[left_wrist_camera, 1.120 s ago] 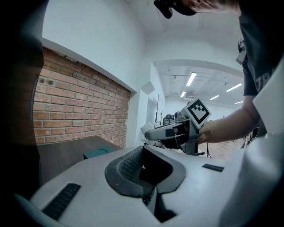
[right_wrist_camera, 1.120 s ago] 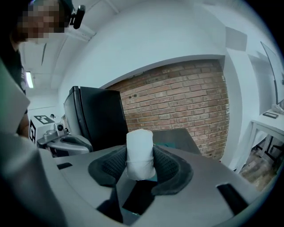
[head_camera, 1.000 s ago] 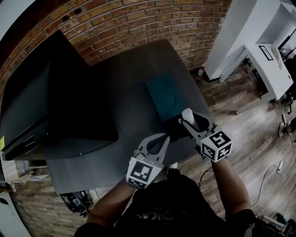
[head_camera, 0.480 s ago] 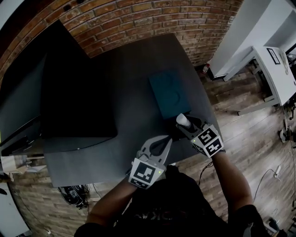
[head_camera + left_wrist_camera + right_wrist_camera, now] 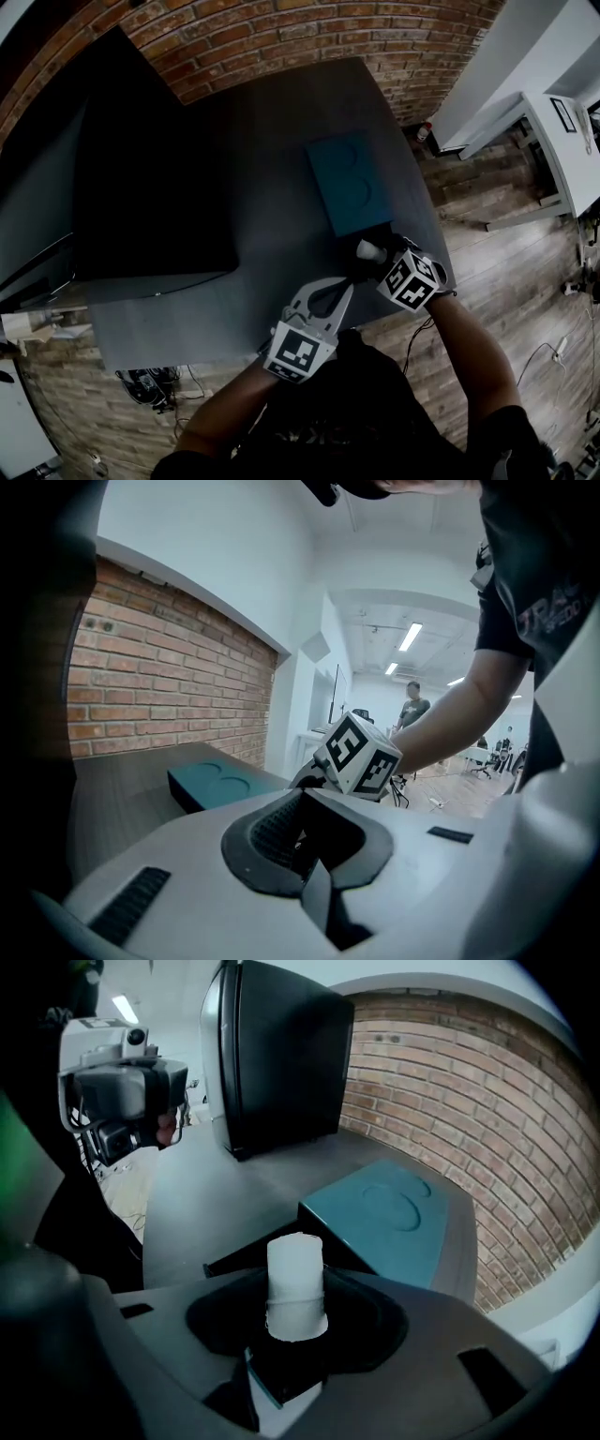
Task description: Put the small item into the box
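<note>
My right gripper (image 5: pixel 369 252) is clamped low on the little white cylinder (image 5: pixel 295 1274), which looks light, stiff, maybe slick; left gripper (image 5: pixel 330 292) closed on nothing, teal box (image 5: pixel 352 183) just beyond.

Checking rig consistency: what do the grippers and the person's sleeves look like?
The left gripper and right gripper are grey with dark ribbed pads and a black-and-white marker cube each. The person wears a dark short-sleeved T-shirt.
</note>
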Demonstrator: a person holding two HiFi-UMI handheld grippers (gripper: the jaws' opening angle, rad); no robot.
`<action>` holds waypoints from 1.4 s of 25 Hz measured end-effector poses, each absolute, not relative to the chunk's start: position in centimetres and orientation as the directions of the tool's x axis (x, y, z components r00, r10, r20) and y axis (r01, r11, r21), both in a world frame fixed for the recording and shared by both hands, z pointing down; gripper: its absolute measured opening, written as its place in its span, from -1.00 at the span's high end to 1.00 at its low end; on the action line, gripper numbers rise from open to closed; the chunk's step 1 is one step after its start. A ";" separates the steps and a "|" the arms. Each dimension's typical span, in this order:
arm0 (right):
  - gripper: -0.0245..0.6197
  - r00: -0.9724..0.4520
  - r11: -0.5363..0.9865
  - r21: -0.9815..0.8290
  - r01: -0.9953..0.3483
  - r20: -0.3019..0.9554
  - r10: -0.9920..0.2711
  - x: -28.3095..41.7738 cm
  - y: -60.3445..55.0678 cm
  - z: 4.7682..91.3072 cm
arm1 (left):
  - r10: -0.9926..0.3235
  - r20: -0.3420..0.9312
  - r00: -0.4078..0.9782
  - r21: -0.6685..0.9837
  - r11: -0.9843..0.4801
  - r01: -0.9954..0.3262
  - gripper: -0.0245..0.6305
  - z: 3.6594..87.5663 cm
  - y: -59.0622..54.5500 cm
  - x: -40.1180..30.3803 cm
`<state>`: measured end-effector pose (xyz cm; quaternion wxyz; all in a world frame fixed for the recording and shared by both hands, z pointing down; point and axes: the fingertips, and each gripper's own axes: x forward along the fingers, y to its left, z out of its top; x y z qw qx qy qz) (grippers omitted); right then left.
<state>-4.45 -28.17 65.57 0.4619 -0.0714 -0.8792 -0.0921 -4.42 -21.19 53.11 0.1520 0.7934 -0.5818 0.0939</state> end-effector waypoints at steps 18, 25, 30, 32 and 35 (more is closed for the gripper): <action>0.31 -0.374 0.932 0.072 0.355 0.925 0.071 -4.3 -27.7 69.7 | -0.907 0.326 0.269 0.152 -0.230 -0.961 0.82 53.5 -20.6 -5.9; 0.31 -0.317 0.911 0.077 0.405 0.947 0.061 -4.0 -27.3 70.4 | -0.908 0.324 0.267 0.153 -0.228 -0.962 0.82 53.4 -20.2 -6.3; 0.30 -0.295 0.906 0.072 0.416 0.954 0.059 -4.1 -27.3 70.7 | -0.907 0.326 0.269 0.153 -0.230 -0.961 0.82 53.4 -20.0 -6.7; 0.30 -0.295 0.908 0.071 0.414 0.953 0.060 -4.2 -27.2 70.7 | -0.906 0.327 0.269 0.151 -0.231 -0.961 0.82 53.4 -19.9 -6.8; 0.29 -0.300 0.908 0.077 0.413 0.952 0.056 -4.2 -27.1 70.6 | -0.906 0.327 0.269 0.149 -0.232 -0.961 0.82 53.2 -19.6 -6.9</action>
